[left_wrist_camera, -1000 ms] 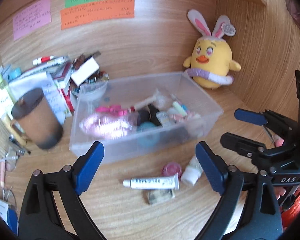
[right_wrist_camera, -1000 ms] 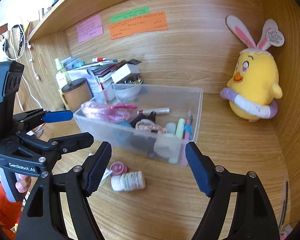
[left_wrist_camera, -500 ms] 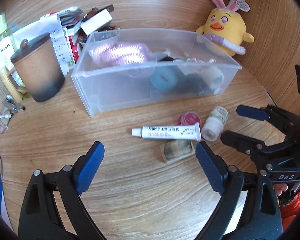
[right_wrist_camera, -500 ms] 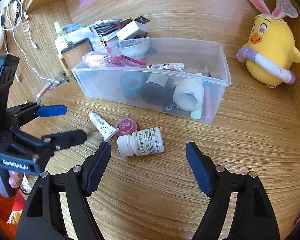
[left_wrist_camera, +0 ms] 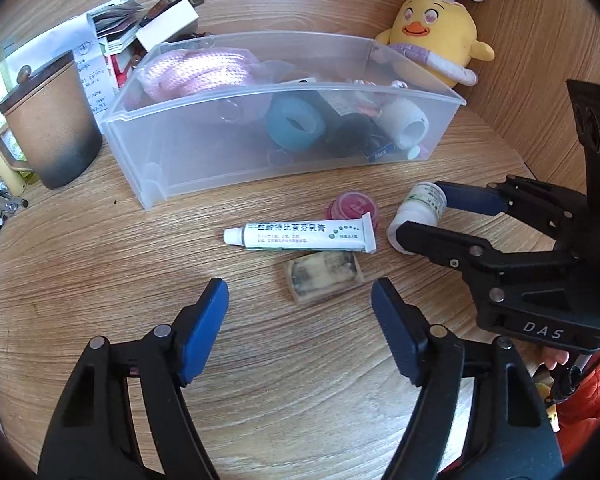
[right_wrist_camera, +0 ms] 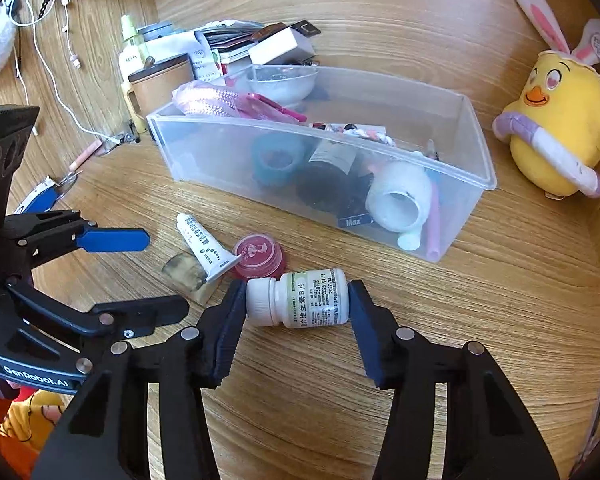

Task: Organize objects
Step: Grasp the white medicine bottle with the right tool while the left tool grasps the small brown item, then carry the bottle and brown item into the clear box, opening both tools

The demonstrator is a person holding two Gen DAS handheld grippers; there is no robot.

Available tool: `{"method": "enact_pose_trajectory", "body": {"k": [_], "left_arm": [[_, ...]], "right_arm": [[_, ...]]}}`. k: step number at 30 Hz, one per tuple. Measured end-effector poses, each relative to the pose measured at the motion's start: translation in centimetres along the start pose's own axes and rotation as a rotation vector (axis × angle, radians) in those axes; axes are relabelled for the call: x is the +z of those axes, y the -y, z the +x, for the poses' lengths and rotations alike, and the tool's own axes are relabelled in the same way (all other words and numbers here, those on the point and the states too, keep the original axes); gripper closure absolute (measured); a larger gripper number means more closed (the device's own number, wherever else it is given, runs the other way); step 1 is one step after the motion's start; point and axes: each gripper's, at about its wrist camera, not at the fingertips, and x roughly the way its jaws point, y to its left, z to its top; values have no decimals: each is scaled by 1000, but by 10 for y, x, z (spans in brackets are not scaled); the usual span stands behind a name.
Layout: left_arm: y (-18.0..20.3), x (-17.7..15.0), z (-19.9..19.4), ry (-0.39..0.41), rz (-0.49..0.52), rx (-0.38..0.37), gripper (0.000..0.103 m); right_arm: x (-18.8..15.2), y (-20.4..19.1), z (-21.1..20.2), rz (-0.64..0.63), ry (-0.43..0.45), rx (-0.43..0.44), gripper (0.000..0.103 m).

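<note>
Left wrist: pill bottle [left_wrist_camera: 418,210] half hidden, right hand-held gripper [left_wrist_camera: 428,214]

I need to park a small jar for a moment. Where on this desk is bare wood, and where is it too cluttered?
Bare wood lies between the clear plastic bin and the yellow chick plush, and in front of the white pill bottle. It is crowded beside the white ointment tube and round pink tin, and left of the bin near the brown lidded mug.
</note>
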Motion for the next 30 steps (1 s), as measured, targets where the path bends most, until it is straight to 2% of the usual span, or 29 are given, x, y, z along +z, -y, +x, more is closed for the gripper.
{"method": "enact_pose_trajectory", "body": {"k": [6, 8, 12, 14, 24, 30], "left_arm": [[6, 7, 3, -13, 16, -23, 34], [10, 8, 6, -23, 31, -11, 44], [15, 8, 8, -23, 50, 21, 50], [15, 8, 7, -17, 43, 23, 59], [14, -2, -8, -2, 32, 33, 59], [15, 10, -24, 57, 34, 34, 59]], "right_arm": [[-3, 12, -16, 57, 42, 8, 56], [-5, 17, -22, 85, 58, 14, 56], [-9, 28, -35, 131, 116, 20, 56], [-10, 30, -39, 144, 130, 22, 56], [-12, 33, -45, 149, 148, 34, 56], [-9, 31, -49, 155, 167, 34, 56]]}}
